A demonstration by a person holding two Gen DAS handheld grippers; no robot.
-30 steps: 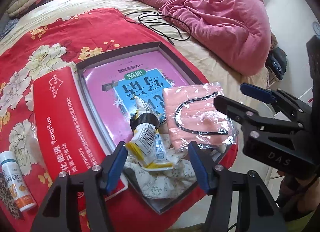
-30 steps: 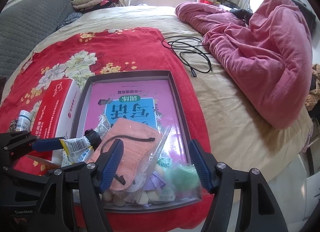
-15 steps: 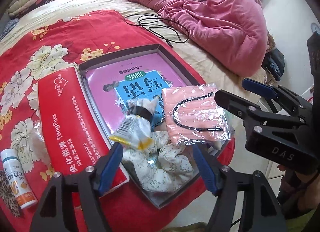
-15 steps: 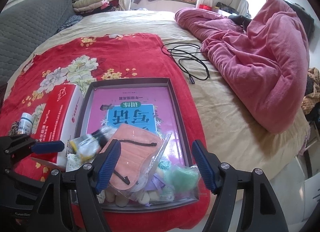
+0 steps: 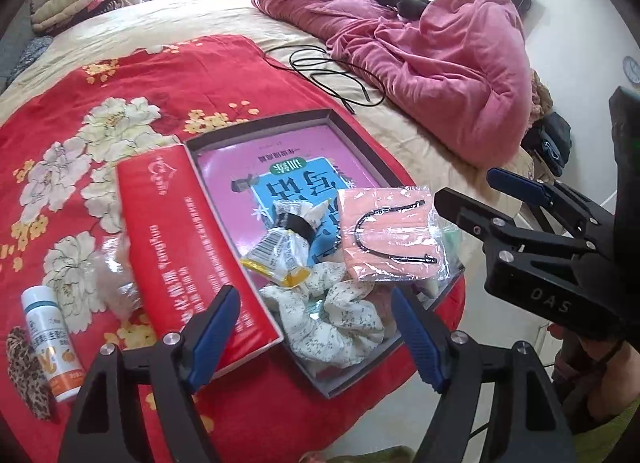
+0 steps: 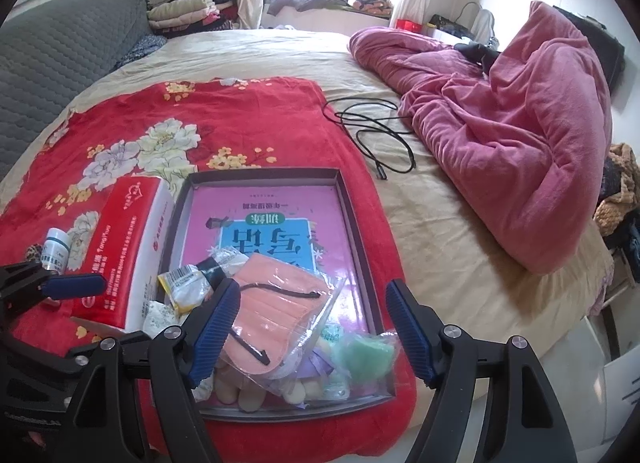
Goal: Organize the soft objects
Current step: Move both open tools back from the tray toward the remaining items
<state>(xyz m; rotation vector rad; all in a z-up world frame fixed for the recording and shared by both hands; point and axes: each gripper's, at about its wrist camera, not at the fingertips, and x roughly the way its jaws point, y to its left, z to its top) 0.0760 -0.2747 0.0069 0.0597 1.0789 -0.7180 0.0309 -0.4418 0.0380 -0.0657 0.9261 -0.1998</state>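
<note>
Left wrist view: both tongs spread wide over the tray at the bed's edge.
Left tongs (image 5: 316, 327), jaws just opened further, hold nothing above the floral scrunchie (image 5: 332, 319); right tongs (image 6: 312, 327) hang empty over the bagged pink mask (image 6: 276, 323). Gray tray (image 6: 352, 207) sits near the red blanket's (image 6: 216, 119) edge; bare beige bed (image 6: 460, 247) and pink quilt (image 6: 520, 135) beyond.

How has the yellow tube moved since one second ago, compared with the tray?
Yes. The tube was between the left gripper jaws; these have just been opening, and it now lies released, farther inside the tray, on the book.
</note>
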